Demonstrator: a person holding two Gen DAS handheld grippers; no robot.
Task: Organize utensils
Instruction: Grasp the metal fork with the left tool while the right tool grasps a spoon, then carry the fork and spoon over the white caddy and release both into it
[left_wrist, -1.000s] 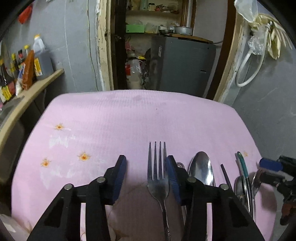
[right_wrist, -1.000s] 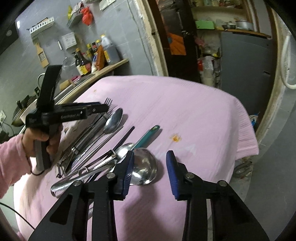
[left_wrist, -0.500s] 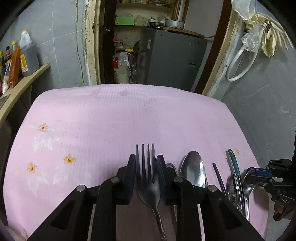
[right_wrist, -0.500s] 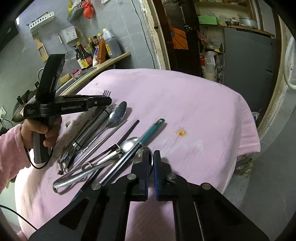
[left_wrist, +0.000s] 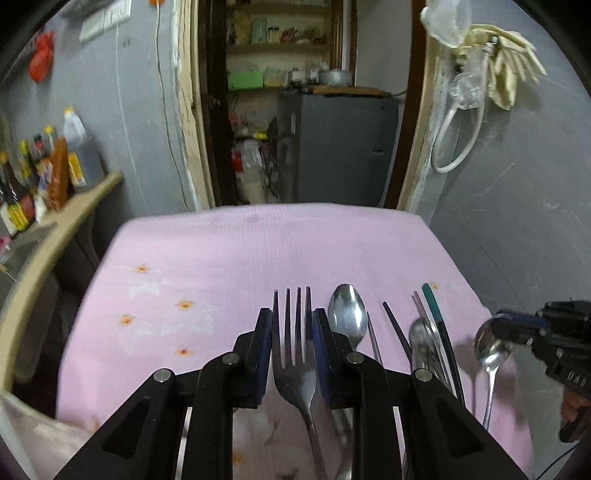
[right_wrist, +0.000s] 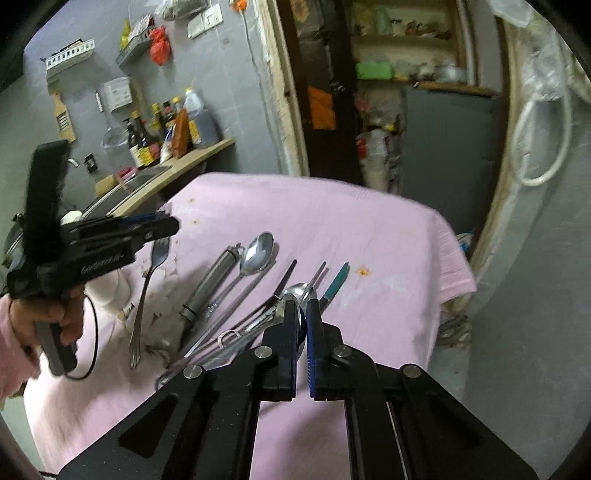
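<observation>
My left gripper (left_wrist: 291, 325) is shut on a steel fork (left_wrist: 293, 354) and holds it above the pink tablecloth (left_wrist: 240, 251); the fork hangs from it in the right wrist view (right_wrist: 147, 280). My right gripper (right_wrist: 302, 314) is shut on the bowl of a steel ladle (left_wrist: 493, 347), lifted off the cloth; its handle hangs down. On the cloth lie a spoon (right_wrist: 258, 253), a steel cylinder tool (right_wrist: 210, 280), dark chopsticks (right_wrist: 286, 273) and a teal-handled utensil (right_wrist: 338, 280).
A wooden shelf with bottles (right_wrist: 173, 129) runs along the left wall. A doorway with a grey cabinet (left_wrist: 340, 147) lies beyond the table's far edge. The grey wall (left_wrist: 517, 221) stands close on the right. Bare cloth fills the far half.
Both grippers closed, the left on the fork and the right on the ladle, and both lifted their utensils off the cloth. The fork moved left, away from the pile.
</observation>
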